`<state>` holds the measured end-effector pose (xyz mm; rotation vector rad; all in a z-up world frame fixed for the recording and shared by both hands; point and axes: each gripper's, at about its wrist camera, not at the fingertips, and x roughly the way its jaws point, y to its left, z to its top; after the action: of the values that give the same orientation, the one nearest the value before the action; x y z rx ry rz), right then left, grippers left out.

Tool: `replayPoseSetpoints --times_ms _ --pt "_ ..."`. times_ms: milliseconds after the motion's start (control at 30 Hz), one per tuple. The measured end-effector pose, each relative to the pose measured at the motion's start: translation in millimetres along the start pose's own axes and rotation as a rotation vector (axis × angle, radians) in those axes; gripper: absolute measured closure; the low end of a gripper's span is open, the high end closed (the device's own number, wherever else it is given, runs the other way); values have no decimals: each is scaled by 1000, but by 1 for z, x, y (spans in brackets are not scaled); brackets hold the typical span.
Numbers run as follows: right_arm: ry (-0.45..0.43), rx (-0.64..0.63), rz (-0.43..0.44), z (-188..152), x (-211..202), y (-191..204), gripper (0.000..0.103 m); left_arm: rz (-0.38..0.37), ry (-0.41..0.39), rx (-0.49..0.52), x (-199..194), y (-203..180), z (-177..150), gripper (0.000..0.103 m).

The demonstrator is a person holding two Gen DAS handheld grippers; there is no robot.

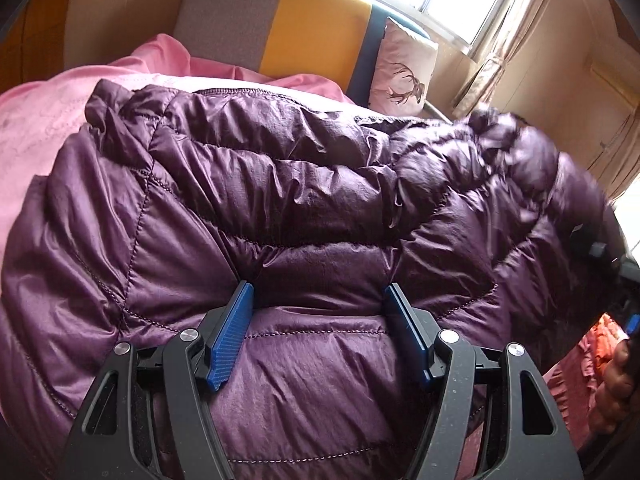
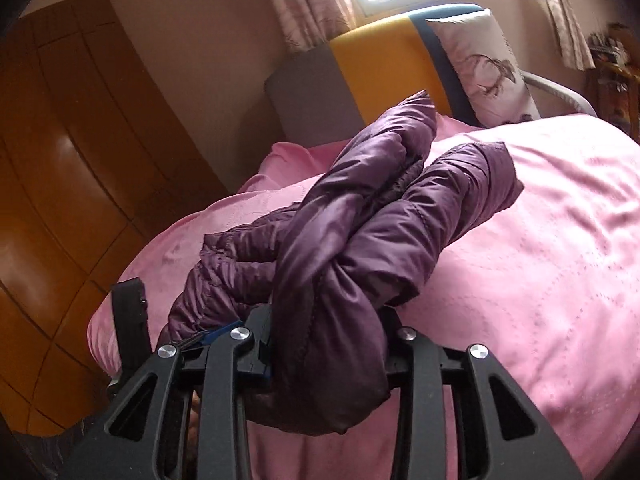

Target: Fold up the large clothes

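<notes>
Fabric fills the left wrist view: a purple quilted puffer jacket (image 1: 304, 184) lies spread on a pink bedspread (image 1: 48, 120), its collar end towards the headboard (image 1: 280, 20), its long axis running away from the camera. The left gripper (image 1: 318, 296) sits low at the near end, its blue pads (image 1: 232, 336) set wide on either side of one puffed panel that bulges between them; whether they actually squeeze it I cannot tell. The jacket's right side is lifted and blurred, and a hand (image 1: 612, 384) shows at that edge.

From the right wrist view, a sleeve or side flap of the jacket (image 2: 360, 232) is bunched and raised off the bedspread (image 2: 540, 260), reaching towards the headboard (image 2: 384, 64). The right gripper (image 2: 328, 340) is pinching this bundle, the cloth draping over its fingers. Being the nearer one, the right hand would carry it leftwards across the body. The shell looks slick, glossy and lofty, likely to spring back.
</notes>
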<state>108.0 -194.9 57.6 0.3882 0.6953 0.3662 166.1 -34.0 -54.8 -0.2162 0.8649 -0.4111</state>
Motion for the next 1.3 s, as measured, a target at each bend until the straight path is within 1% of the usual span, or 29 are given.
replayPoseSetpoints --times_ms 67,167,333,433,533,600,667,733,767,833,900,967,1067,1133,1200,1233,1300 --pt "7 -46 35 5 8 21 71 -20 -1 -11 -1 3 -1 37" --pt "32 -110 87 6 30 56 71 -56 -4 -31 -2 8 -2 37" --pt "79 -164 126 5 59 93 72 -118 -4 -32 -11 15 -4 38" --pt "108 -218 105 2 71 110 72 -151 4 -42 -20 20 -1 38" --pt "131 -266 82 1 84 125 72 -206 -5 -86 -46 34 3 38" --pt "141 -315 71 -1 91 136 72 -211 -40 -114 -72 53 6 38" --pt "151 -357 60 -7 100 147 72 -216 -91 -152 -98 74 8 38" --pt "162 -387 50 -12 108 150 72 -246 -155 -200 -126 95 11 37" --pt "167 -404 50 -15 113 157 72 -278 -184 -220 -139 103 14 37" --pt "180 -450 50 -22 125 173 72 -325 -225 -233 -156 112 19 35" --pt "190 -497 44 -29 134 186 72 -332 -248 -223 -163 111 25 31" --pt "195 -534 41 -39 142 198 72 -351 -249 -210 -164 106 30 30" --pt "193 -573 50 -59 138 211 72 -368 -207 -186 -152 95 41 30" --pt "191 -599 51 -65 142 219 72 -349 -171 -171 -144 96 46 30" --pt "180 -628 34 -71 147 228 72 -304 -117 -168 -128 100 51 30" --pt "176 -630 31 -73 150 229 72 -280 -90 -175 -120 101 52 35" --pt "174 -619 45 -72 152 229 70 -244 -47 -186 -114 107 50 76"
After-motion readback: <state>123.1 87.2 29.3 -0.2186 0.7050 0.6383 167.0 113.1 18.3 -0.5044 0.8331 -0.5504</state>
